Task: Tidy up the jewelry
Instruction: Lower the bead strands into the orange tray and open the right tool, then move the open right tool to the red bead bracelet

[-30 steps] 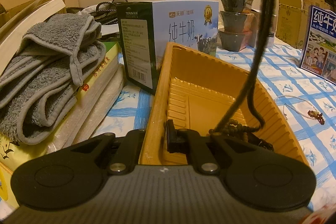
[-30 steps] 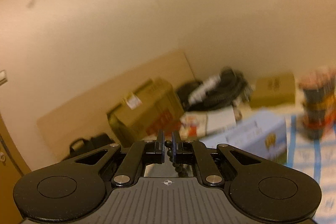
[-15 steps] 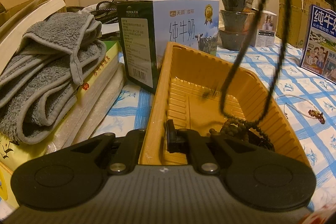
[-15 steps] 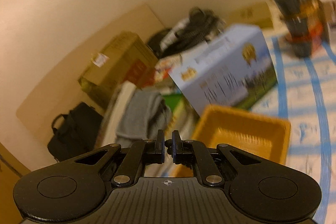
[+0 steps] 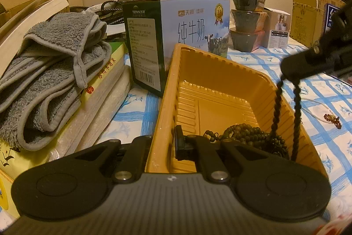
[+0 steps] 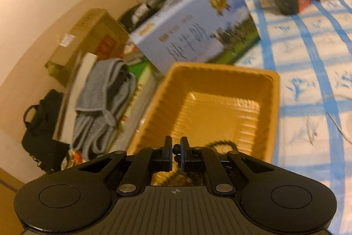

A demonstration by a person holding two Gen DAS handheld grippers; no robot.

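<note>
A yellow plastic tray sits on the blue-checked tablecloth. My left gripper is shut on the tray's near left wall. A dark bead necklace is piled in the tray's near right corner, and two strands rise from it to my right gripper, which hangs over the tray's right rim. In the right wrist view my right gripper is shut on the dark beads above the tray. A white bead string with a dark red tassel lies on the cloth to the right of the tray.
A blue milk carton stands right behind the tray. A grey towel lies on stacked books at the left. Stacked dark bowls and cardboard boxes stand at the back right.
My right gripper has come down from high above to just over the tray's right rim, tilting down toward it. More of the necklace has settled into the tray. The left gripper has not moved.
</note>
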